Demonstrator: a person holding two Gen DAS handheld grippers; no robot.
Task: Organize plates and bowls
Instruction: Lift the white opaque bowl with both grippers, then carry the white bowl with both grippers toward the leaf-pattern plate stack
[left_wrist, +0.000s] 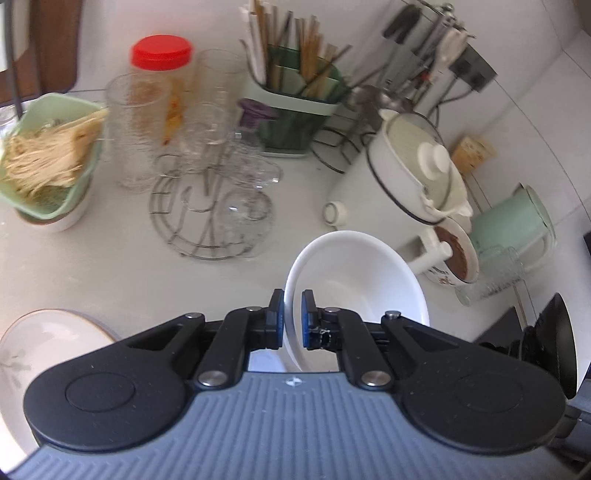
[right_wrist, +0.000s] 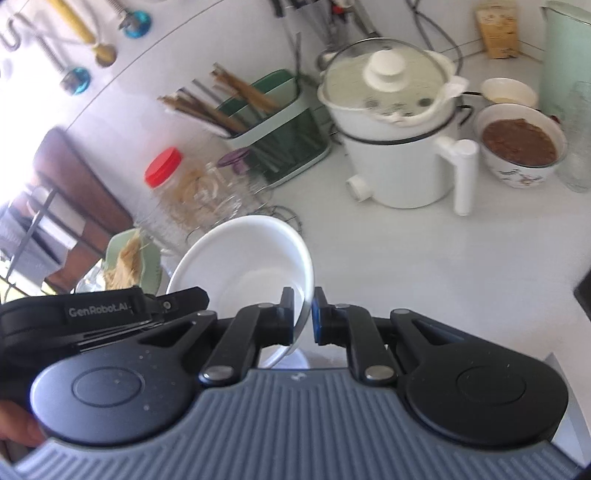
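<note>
The surface (left_wrist: 110, 266) is white and crowded towards its far edge; a white pot (right_wrist: 402, 147) with a lidded steamer on top stands at the back, a green chopstick holder (left_wrist: 295, 114) and a wire rack of glasses (left_wrist: 214, 206) stand beside it; nearer the left wrist camera a patterned plate (left_wrist: 48, 339) lies flat at the lower left, partly hidden behind the tool body.

The white bowl (left_wrist: 354, 280) is carried clear of the surface between both tools; it sits tilted, its open face turned up and towards the cameras, with nothing seen inside it. Seen from the left wrist, the bowl extends to the right of the left tongs (left_wrist: 293, 319); seen from the right wrist, it extends to the left of the right tongs (right_wrist: 303, 318); the two grips therefore fall on opposite sides of the rim, and the line between them runs across the bowl's width. Neither hand is nearer; both are at the rim.

Both sets of tongs are clamped on the bowl's rim, one blue pad inside the wall and one outside; the wall is thin and the pads stand almost together.

Judgement: the bowl is in transit, not yet set down; the patterned plate looks a likely destination, though this cannot be confirmed. The finish is plain glossy white, without visible chips; some motion blur limits finer inspection.
</note>
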